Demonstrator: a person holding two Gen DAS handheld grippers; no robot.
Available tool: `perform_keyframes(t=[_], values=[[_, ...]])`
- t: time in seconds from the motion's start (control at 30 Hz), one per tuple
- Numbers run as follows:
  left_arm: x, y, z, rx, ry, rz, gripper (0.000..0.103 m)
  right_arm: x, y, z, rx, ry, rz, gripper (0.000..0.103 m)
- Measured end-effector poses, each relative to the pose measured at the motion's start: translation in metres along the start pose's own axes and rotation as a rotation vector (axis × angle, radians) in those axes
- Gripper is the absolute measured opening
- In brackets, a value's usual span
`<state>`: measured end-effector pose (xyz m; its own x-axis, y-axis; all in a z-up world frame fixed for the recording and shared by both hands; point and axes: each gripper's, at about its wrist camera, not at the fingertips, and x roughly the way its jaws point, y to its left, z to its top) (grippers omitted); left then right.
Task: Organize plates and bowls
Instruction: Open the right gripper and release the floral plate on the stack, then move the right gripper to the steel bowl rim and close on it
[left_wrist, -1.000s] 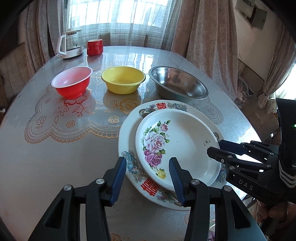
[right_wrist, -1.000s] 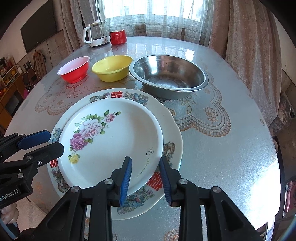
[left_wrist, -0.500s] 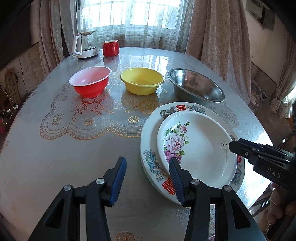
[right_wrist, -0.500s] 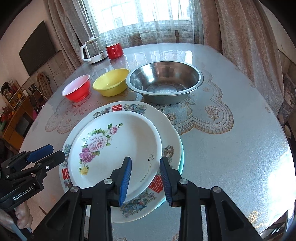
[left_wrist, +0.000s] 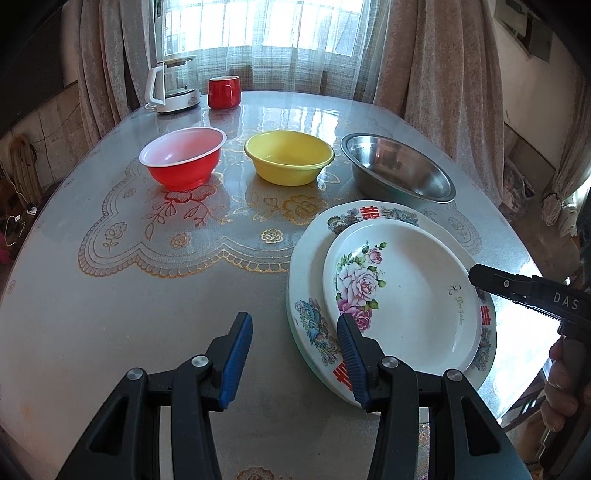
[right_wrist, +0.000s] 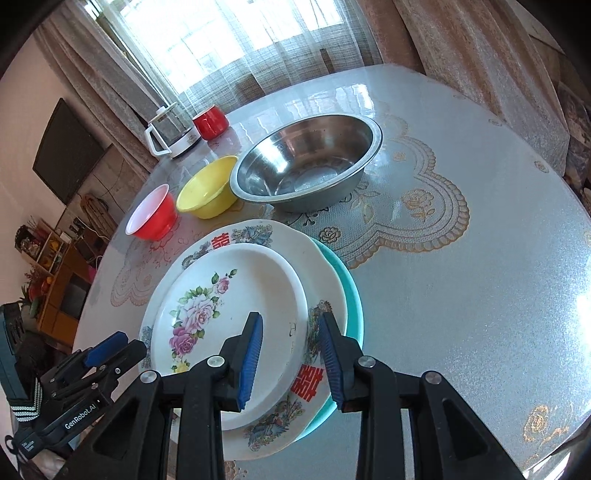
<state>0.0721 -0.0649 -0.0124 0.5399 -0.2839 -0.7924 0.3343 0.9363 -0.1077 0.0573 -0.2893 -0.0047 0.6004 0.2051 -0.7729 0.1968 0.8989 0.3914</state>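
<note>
Left wrist view. My left gripper (left_wrist: 293, 354) stands open, holding nothing, above the near-left rim of the plate stack; its right pad overlaps the rim, but I cannot tell whether it touches. The rose-pattern plate (left_wrist: 402, 295), oval and glossy white, lies inside the larger plate with red characters (left_wrist: 314, 266), which sits on the lace-printed table cover (left_wrist: 147, 280). Beyond, in a row well apart from the stack: red plastic bowl (left_wrist: 183, 162), yellow plastic bowl (left_wrist: 290, 157), stainless steel basin (left_wrist: 397, 166). An electric kettle (left_wrist: 173, 85) and a red mug (left_wrist: 223, 92) stand at the far edge. My right gripper (left_wrist: 480, 277) enters from the right, over the far side of the stack (its opening is not readable here).

Right wrist view. My right gripper (right_wrist: 290, 354) is open and empty, jaws straddling the rose-pattern plate (right_wrist: 225, 314) rim from above. Under the plate with red characters (right_wrist: 317, 273) a teal plate (right_wrist: 351, 295) shows as a thin crescent. The steel basin (right_wrist: 306, 162), yellow bowl (right_wrist: 207, 192) and red bowl (right_wrist: 151, 214) lie beyond.

Handling, as I judge it: the plates look glazed, hence stiff, slick, fairly heavy and chippable; the raised rim is the only hold, pinched across its lip. The plastic bowls should be light, with thin walls for gripping; the basin is rigid and smooth, best taken at its rolled flange.
</note>
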Motion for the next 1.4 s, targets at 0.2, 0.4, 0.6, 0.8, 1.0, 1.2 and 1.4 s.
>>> perform_keyframes(t=[0.2,0.4,0.6,0.8,1.0,1.2,1.4], values=[[0.005,0.008,0.005,-0.016,0.012,0.027,0.049,-0.005,-0.010,0.008,0.066,-0.026,0.045,0.033],[0.010,0.016,0.012,-0.037,0.007,0.043,0.048,0.000,-0.016,0.017,0.092,-0.035,0.048,0.035],[0.011,0.012,0.018,-0.006,-0.018,0.033,0.048,0.006,-0.024,0.032,0.130,-0.049,0.065,0.035],[0.018,0.008,0.035,-0.008,-0.021,-0.036,0.047,0.015,-0.036,0.044,0.171,-0.045,0.050,0.035],[0.026,-0.003,0.060,0.013,-0.060,-0.100,0.036,0.023,-0.048,0.058,0.199,-0.053,0.032,0.035],[0.051,-0.015,0.089,0.012,-0.008,-0.154,0.026,0.031,-0.055,0.079,0.217,-0.067,0.013,0.035],[0.075,-0.026,0.115,-0.027,0.045,-0.190,0.024,0.046,-0.058,0.097,0.226,-0.062,-0.001,0.035]])
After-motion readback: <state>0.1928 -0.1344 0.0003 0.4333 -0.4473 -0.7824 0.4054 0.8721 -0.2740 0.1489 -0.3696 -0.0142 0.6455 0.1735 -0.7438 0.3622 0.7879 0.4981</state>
